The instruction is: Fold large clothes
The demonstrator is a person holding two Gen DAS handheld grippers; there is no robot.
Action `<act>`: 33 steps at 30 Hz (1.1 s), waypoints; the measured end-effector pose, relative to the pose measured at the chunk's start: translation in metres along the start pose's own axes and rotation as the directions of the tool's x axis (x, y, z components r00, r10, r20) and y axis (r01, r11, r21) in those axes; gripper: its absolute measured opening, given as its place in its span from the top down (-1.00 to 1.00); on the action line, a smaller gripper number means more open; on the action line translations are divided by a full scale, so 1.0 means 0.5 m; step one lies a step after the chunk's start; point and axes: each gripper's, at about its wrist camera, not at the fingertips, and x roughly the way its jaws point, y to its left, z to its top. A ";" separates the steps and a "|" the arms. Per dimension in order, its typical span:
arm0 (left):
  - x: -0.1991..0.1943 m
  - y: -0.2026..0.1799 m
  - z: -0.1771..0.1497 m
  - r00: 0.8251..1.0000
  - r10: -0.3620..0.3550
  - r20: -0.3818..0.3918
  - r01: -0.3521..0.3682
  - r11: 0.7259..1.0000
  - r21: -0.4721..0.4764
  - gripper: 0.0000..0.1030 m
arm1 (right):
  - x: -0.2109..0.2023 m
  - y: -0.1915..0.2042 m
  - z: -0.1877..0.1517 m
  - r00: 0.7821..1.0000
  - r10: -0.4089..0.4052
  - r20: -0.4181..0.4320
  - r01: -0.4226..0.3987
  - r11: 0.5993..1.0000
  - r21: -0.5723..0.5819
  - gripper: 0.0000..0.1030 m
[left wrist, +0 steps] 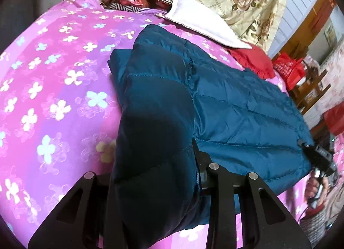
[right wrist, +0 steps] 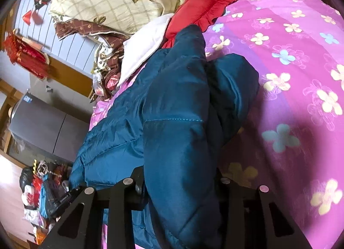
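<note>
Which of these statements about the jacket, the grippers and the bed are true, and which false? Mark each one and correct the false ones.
1. Both grippers hold parts of the jacket. True: the left gripper and right gripper each have blue fabric between their fingers.
2. The jacket is red. False: it is teal blue.
3. The bedspread is pink-purple with flowers. True.
4. The jacket lies on a bare wooden table. False: it lies on the bedspread.
5. A red pillow lies beyond the jacket. True.
</note>
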 end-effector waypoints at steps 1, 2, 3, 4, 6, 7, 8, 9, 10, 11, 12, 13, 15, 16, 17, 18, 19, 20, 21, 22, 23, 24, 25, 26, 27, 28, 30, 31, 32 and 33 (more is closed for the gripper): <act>-0.002 0.002 -0.007 1.000 0.002 -0.001 -0.002 1.000 -0.002 0.43 | -0.003 -0.002 -0.007 1.000 0.000 -0.002 0.000 1.000 -0.003 0.27; -0.004 0.003 -0.015 1.000 0.003 0.000 -0.003 1.000 -0.005 0.43 | -0.004 -0.004 -0.011 1.000 0.003 -0.002 -0.003 1.000 0.000 0.27; -0.005 0.003 -0.020 1.000 0.002 0.001 -0.002 1.000 -0.007 0.43 | -0.005 -0.007 -0.014 1.000 0.008 -0.002 -0.008 1.000 0.005 0.27; -0.008 0.003 -0.028 1.000 0.005 0.004 -0.005 1.000 -0.006 0.43 | -0.006 -0.010 -0.018 1.000 0.012 -0.002 -0.012 1.000 0.010 0.27; -0.009 0.001 -0.040 1.000 0.018 0.005 -0.018 1.000 0.008 0.42 | -0.006 -0.018 -0.024 1.000 0.016 -0.003 -0.016 1.000 0.016 0.27; -0.009 0.000 -0.045 1.000 0.027 0.005 -0.027 1.000 0.015 0.40 | -0.005 -0.019 -0.025 1.000 0.012 -0.003 -0.012 1.000 0.014 0.24; -0.004 -0.002 -0.047 0.999 0.042 0.007 -0.042 0.999 0.022 0.38 | -0.001 -0.020 -0.023 1.000 0.004 -0.003 -0.004 1.000 0.014 0.22; 0.000 -0.003 -0.048 0.999 0.055 0.004 -0.055 0.998 0.020 0.32 | 0.004 -0.024 -0.022 1.000 -0.012 -0.001 0.012 1.000 0.024 0.17; 0.005 -0.003 -0.048 0.997 0.073 -0.003 -0.073 0.997 0.008 0.28 | 0.004 -0.026 -0.023 1.000 -0.024 0.006 0.024 0.999 0.035 0.11; 0.004 -0.004 -0.050 0.996 0.088 -0.006 -0.088 0.996 0.001 0.25 | 0.004 -0.027 -0.022 0.999 -0.043 0.015 0.042 0.998 0.043 0.05; 0.002 -0.005 -0.051 0.994 0.106 -0.006 -0.106 0.994 -0.005 0.21 | 0.002 -0.026 -0.023 0.998 -0.062 0.020 0.061 0.997 0.048 -0.10; -0.005 -0.008 -0.054 0.991 0.131 0.000 -0.131 0.991 -0.010 0.16 | 0.000 -0.026 -0.022 0.994 -0.100 0.031 0.098 0.993 0.059 -0.26; -0.019 -0.010 -0.060 0.987 0.158 0.013 -0.158 0.987 -0.010 0.12 | -0.012 -0.028 -0.023 0.989 -0.142 0.049 0.138 0.988 0.070 -0.36; -0.027 -0.010 -0.064 0.986 0.166 0.015 -0.165 0.986 -0.007 0.12 | -0.022 -0.027 -0.023 0.986 -0.154 0.062 0.150 0.986 0.074 -0.37; -0.036 -0.010 -0.069 0.986 0.169 0.011 -0.169 0.986 -0.004 0.12 | -0.036 -0.027 -0.023 0.983 -0.169 0.078 0.163 0.984 0.077 -0.38; -0.043 -0.009 -0.073 0.986 0.168 0.007 -0.168 0.986 -0.004 0.12 | -0.052 -0.025 -0.025 0.978 -0.185 0.094 0.178 0.981 0.077 -0.39; -0.051 -0.007 -0.079 0.986 0.165 0.002 -0.165 0.986 -0.008 0.12 | -0.065 -0.023 -0.028 0.973 -0.202 0.111 0.194 0.978 0.076 -0.39; -0.058 -0.004 -0.086 0.987 0.161 -0.003 -0.161 0.987 -0.015 0.12 | -0.086 -0.018 -0.031 0.963 -0.232 0.139 0.224 0.972 0.072 -0.39; -0.063 -0.002 -0.091 0.987 0.158 -0.008 -0.158 0.987 -0.022 0.12 | -0.100 -0.017 -0.034 0.955 -0.252 0.157 0.245 0.967 0.066 -0.41; -0.066 0.003 -0.098 0.988 0.155 -0.019 -0.156 0.987 -0.030 0.10 | -0.118 -0.011 -0.037 0.943 -0.282 0.178 0.276 0.959 0.058 -0.41; -0.065 0.004 -0.101 0.987 0.157 -0.029 -0.158 0.987 -0.033 0.09 | -0.132 -0.004 -0.041 0.932 -0.307 0.193 0.304 0.952 0.050 -0.41; -0.062 0.008 -0.103 0.987 0.158 -0.042 -0.159 0.987 -0.036 0.08 | -0.148 0.011 -0.046 0.918 -0.333 0.214 0.334 0.942 0.029 -0.41; -0.060 0.007 -0.104 0.987 0.156 -0.047 -0.158 0.987 -0.041 0.08 | -0.159 0.029 -0.054 0.910 -0.345 0.231 0.355 0.935 -0.001 -0.41; -0.059 0.009 -0.102 0.988 0.150 -0.047 -0.152 0.987 -0.049 0.08 | -0.165 0.042 -0.059 0.905 -0.351 0.241 0.368 0.929 -0.028 -0.41; -0.059 0.009 -0.099 0.988 0.147 -0.042 -0.149 0.987 -0.055 0.07 | -0.169 0.062 -0.066 0.901 -0.354 0.250 0.380 0.923 -0.066 -0.41; -0.057 0.007 -0.094 0.988 0.149 -0.034 -0.151 0.987 -0.060 0.07 | -0.169 0.086 -0.076 0.898 -0.353 0.260 0.391 0.914 -0.107 -0.41; -0.046 -0.005 -0.078 0.985 0.171 -0.015 -0.171 0.985 -0.038 0.07 | -0.157 0.129 -0.093 0.893 -0.359 0.272 0.412 0.895 -0.171 -0.41; -0.037 -0.015 -0.071 0.982 0.187 -0.006 -0.187 0.982 -0.015 0.07 | -0.146 0.148 -0.100 0.897 -0.353 0.268 0.410 0.891 -0.197 -0.41; -0.029 -0.021 -0.067 0.979 0.204 -0.003 -0.204 0.979 0.001 0.07 | -0.135 0.155 -0.106 0.903 -0.344 0.257 0.400 0.891 -0.215 -0.41; -0.018 -0.035 -0.064 0.973 0.229 -0.004 -0.229 0.973 0.027 0.07 | -0.120 0.159 -0.112 0.909 -0.339 0.241 0.392 0.893 -0.223 -0.41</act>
